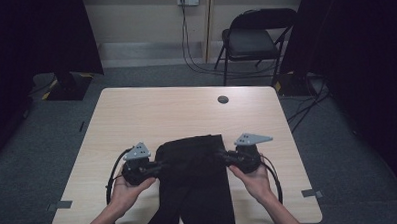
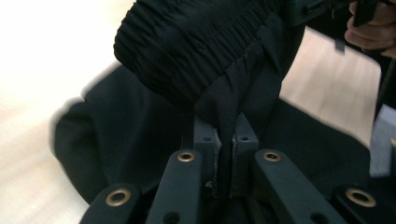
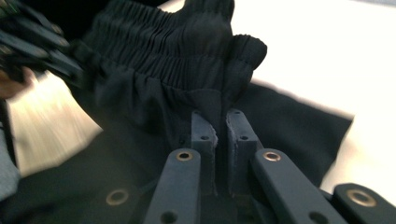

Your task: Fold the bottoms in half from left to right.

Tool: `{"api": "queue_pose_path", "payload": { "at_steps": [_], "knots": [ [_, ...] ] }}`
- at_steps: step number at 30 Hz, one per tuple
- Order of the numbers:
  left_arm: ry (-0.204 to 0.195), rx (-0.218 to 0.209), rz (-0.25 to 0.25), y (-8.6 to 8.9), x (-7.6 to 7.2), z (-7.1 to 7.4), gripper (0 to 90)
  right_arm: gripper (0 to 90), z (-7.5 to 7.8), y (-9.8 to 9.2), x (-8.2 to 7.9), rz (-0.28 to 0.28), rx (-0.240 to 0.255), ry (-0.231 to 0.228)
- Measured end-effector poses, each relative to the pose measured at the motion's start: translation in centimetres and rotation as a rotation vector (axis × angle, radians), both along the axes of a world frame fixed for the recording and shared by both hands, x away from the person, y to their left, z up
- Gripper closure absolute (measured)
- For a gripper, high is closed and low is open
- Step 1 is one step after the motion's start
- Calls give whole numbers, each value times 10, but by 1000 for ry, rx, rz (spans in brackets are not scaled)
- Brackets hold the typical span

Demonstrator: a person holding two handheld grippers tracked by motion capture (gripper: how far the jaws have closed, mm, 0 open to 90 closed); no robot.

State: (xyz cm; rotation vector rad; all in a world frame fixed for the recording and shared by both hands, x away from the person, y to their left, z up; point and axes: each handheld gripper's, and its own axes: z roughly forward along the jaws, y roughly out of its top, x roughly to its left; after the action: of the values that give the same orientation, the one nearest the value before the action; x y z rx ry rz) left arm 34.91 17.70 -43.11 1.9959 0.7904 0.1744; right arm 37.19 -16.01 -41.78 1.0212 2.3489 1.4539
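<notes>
A pair of black trousers (image 1: 194,177) lies on the light wooden table (image 1: 136,114), legs hanging over the near edge. My left gripper (image 1: 156,168) is shut on the cloth at the left side of the waist; in the left gripper view, black fabric (image 2: 224,116) is pinched between the two pads below the gathered elastic waistband (image 2: 187,46). At the right side of the waist, my right gripper (image 1: 223,156) is shut on the cloth too; the right gripper view has fabric (image 3: 210,105) squeezed between its pads under the ruched waistband (image 3: 154,46).
A folding chair (image 1: 251,40) stands on the carpet beyond the table's far edge. A small round cable hole (image 1: 223,99) sits in the tabletop near the far side. Cables (image 1: 306,105) run across the floor at the right.
</notes>
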Motion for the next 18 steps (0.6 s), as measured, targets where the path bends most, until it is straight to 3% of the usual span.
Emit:
{"api": "queue_pose_path", "payload": {
  "at_steps": [1, 2, 3, 4, 5, 6, 7, 11, 12, 15, 18],
  "knots": [
    [15, 14, 6, 0, 1, -6, 843, 842, -8, 0, -3, -5, -5, 10],
    [41, 27, 12, -2, 3, -13, 842, 841, -26, 2, -5, -6, -37, 42],
    [65, 38, 19, -3, 5, -20, 842, 841, -26, 2, -5, -6, -37, 42],
    [88, 49, 21, -5, 7, -25, 842, 840, -43, 6, -1, -8, -67, 87],
    [99, 66, 21, -7, 9, -30, 842, 840, -43, 6, -1, -8, -67, 87],
    [106, 82, 26, -9, 15, -35, 842, 838, -54, 11, 3, -4, -113, 101],
    [114, 84, 34, -8, 18, -37, 842, 837, -57, 13, 6, -7, -123, 106],
    [131, 131, 59, -10, 25, -47, 829, 830, -68, 15, 15, -18, -155, 130],
    [112, 160, 66, -12, 31, -51, 826, 830, -76, 16, 22, -22, -175, 133],
    [90, 168, 87, -13, 39, -52, 826, 831, -76, 18, 29, -30, -173, 127],
    [78, 173, 112, -12, 60, -54, 826, 830, -77, 22, 41, -56, -178, 116]
  ]
}}
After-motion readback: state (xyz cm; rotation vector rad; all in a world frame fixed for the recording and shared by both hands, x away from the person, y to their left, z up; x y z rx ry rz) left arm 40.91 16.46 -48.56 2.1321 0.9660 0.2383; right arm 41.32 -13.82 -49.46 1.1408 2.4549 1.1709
